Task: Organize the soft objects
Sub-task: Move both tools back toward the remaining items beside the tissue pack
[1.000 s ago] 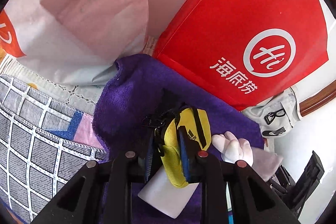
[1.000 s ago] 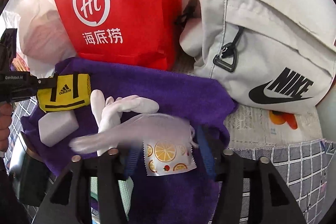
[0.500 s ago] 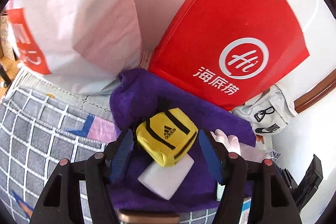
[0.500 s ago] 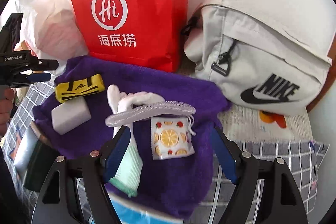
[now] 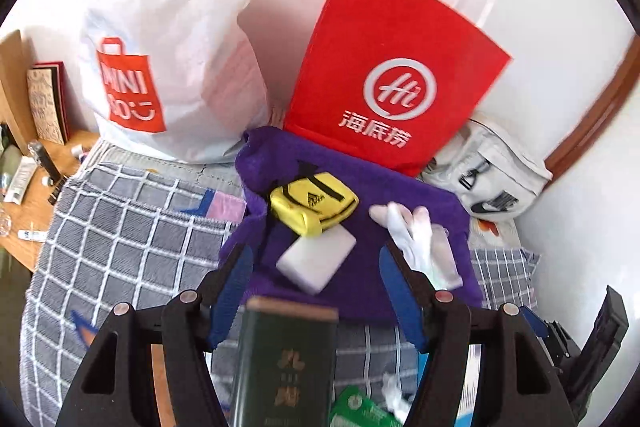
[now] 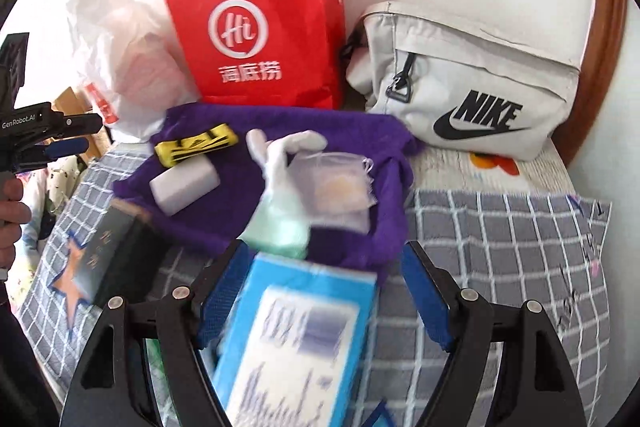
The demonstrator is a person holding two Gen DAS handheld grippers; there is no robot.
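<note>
**Soft things on the towel, bags behind**

The towel (image 6: 240, 183) lies on the checked cover (image 6: 500, 247). On it, the small pouch (image 6: 196, 147) sits at ten o'clock, touching the foam block (image 6: 184, 183) just before it. The glove (image 6: 280, 167) lies at centre, the mesh bag (image 6: 340, 183) beside it at three o'clock. At twelve o'clock stands the paper bag (image 6: 256, 27), the sling bag (image 6: 472, 87) at two.

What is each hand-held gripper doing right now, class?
Left hand-held gripper: open, holding nothing.
Right hand-held gripper: open, holding nothing.
</note>
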